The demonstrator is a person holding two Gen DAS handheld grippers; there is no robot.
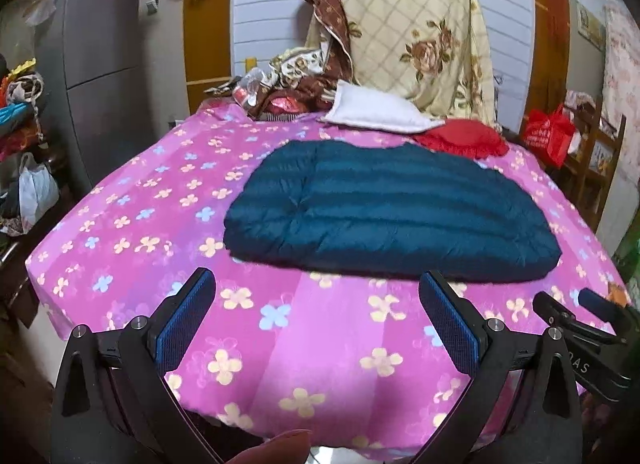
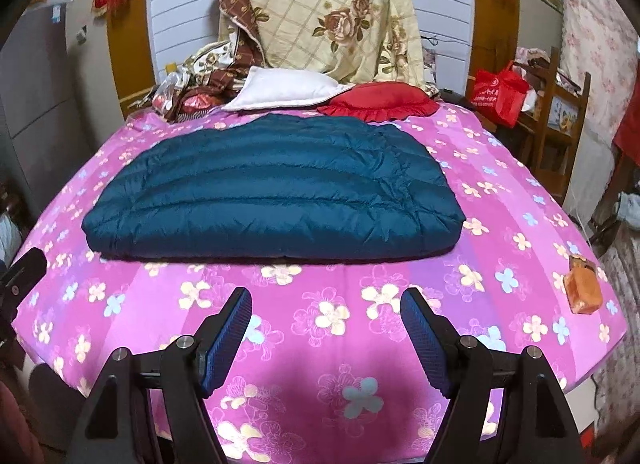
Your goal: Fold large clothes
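A teal quilted jacket (image 2: 272, 187) lies folded flat mid-bed, its near edge straight and clear of the bed's near edge, with bare pink flowered sheet (image 2: 320, 328) on all sides. Its puffy channels run left to right. Both the left hand-held gripper (image 1: 316, 316) and right hand-held gripper (image 2: 326, 338) hover over the near sheet, jaws apart, empty. Beyond it lie a white pillow (image 2: 280, 89) and red cushion (image 2: 380, 101); sleeves are tucked from sight.
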